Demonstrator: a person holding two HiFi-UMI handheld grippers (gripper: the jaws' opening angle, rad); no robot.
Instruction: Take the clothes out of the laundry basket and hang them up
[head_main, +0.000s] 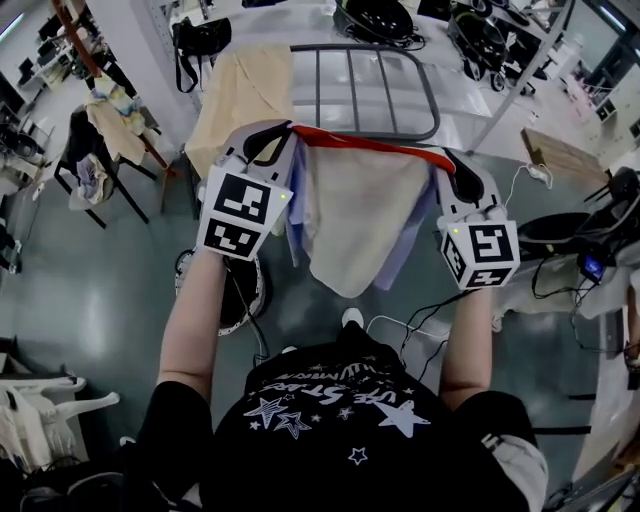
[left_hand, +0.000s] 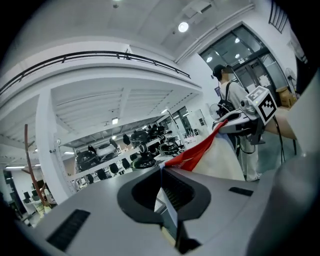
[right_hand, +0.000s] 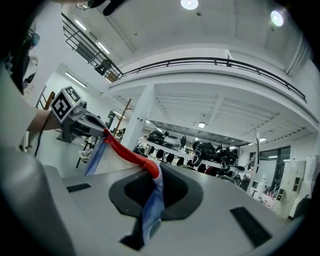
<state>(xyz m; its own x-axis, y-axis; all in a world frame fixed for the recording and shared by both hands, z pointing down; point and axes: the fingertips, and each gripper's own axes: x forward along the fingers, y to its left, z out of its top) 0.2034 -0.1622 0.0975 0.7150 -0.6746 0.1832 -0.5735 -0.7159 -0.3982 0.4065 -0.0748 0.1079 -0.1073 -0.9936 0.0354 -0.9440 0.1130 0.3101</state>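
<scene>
I hold one garment (head_main: 360, 220) stretched between both grippers at chest height. It has a red top edge (head_main: 370, 145) with cream and pale blue cloth hanging below. My left gripper (head_main: 290, 132) is shut on the left end of that edge, my right gripper (head_main: 446, 160) on the right end. In the left gripper view the jaws (left_hand: 161, 172) pinch the cloth, and the red edge (left_hand: 195, 150) runs off to the other gripper (left_hand: 255, 107). The right gripper view shows red and blue cloth clamped in the jaws (right_hand: 152, 175). The laundry basket (head_main: 245, 295) stands on the floor below, mostly hidden by my left arm.
A grey metal drying rack (head_main: 400, 90) stands right ahead, with a cream cloth (head_main: 240, 100) draped over its left side. Cables (head_main: 420, 325) lie on the floor near my feet. A chair with clothes (head_main: 95, 160) is at the left; white furniture (head_main: 40, 410) is at the lower left.
</scene>
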